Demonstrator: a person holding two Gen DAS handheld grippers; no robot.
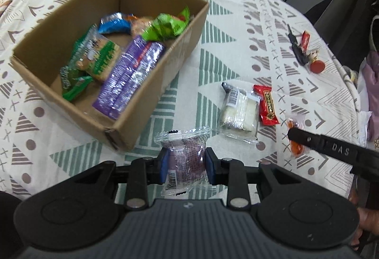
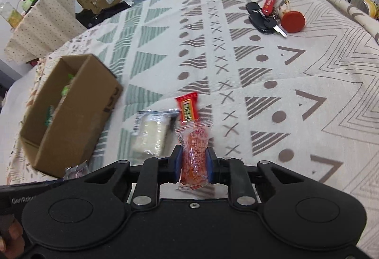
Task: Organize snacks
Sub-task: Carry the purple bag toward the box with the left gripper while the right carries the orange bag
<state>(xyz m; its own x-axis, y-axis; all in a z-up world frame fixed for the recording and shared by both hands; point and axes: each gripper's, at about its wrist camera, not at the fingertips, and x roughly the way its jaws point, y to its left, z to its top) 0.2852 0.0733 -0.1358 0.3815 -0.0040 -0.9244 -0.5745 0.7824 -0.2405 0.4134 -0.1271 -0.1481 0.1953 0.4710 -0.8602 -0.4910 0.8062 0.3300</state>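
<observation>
Cardboard box (image 1: 151, 102) with purple (image 1: 128, 79), green (image 1: 165, 27), perhaps biscuit packets (image 1: 104, 60).

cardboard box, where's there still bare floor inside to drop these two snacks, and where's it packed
Inside the cardboard box, bare floor shows in the back corner behind the blue packet, and a little at the near-left corner beside the long purple pack. The middle is crowded with green-wrapped snacks. Left gripper holds a purple snack, right gripper an orange snack.

I see a patterned tablecloth (image 2: 272, 98), cardboard box (image 1: 151, 98), white snack (image 1: 239, 114) touching red candy (image 1: 267, 107), keys (image 2: 260, 17)
</observation>
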